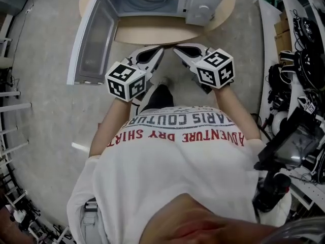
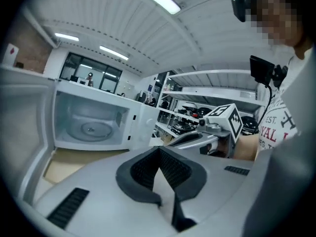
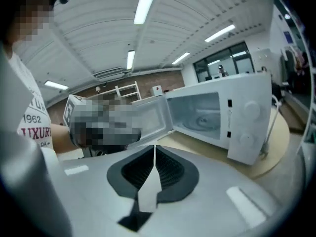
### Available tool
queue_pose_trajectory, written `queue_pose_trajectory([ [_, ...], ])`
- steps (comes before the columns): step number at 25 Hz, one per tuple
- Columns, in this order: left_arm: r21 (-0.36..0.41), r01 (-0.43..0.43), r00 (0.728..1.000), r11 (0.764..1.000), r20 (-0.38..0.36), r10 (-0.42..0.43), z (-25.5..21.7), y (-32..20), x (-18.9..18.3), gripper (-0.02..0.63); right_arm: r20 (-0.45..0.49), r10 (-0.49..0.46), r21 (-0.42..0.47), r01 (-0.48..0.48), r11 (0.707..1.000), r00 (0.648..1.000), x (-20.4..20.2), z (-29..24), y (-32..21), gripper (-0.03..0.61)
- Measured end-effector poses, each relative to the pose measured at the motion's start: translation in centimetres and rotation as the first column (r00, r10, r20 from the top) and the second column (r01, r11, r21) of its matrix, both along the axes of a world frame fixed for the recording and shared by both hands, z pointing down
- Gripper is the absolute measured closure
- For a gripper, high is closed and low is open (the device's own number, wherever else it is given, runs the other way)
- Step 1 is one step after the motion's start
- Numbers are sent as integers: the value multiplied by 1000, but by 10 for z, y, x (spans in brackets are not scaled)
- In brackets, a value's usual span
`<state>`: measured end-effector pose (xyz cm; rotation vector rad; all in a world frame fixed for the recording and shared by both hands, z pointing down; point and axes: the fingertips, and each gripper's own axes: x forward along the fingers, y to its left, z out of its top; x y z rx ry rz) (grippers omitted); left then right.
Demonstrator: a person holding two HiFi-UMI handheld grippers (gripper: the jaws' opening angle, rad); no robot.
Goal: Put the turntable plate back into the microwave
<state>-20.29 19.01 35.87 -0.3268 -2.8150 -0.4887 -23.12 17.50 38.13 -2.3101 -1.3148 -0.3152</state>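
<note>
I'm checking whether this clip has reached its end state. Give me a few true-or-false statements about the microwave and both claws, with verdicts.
1. The microwave has its door open. True.
2. The left claw grips the turntable plate. False: its jaws are together on nothing, and the plate lies inside the microwave.
3. The right claw is shut and empty. True.
4. The microwave stands on the floor. False: it stands on a round wooden table.
</note>
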Motion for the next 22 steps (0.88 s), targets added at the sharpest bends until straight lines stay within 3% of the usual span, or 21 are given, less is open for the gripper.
queue_pose_trajectory([
  [3,-50,-13,1000,999,8,13,-37,-52,22,612,111,-18,-67,26,997,994,27,-38,-48,569],
  [6,-61,-24,1000,998,9,25,-63,-85,46,612,128,-11,-113,26,993,992,53,-68,-82,568],
  [12,-35,-22,999,999,-36,21,-53,-126,113,612,190,-26,-116,49,992,982,124,-79,-123,568],
  [16,-36,-30,999,999,-22,29,-52,-164,202,612,218,17,-131,12,991,976,200,-81,-160,575],
  [22,-34,-87,995,996,-53,85,-39,-265,369,612,104,73,-124,-59,990,992,366,-72,-267,575],
])
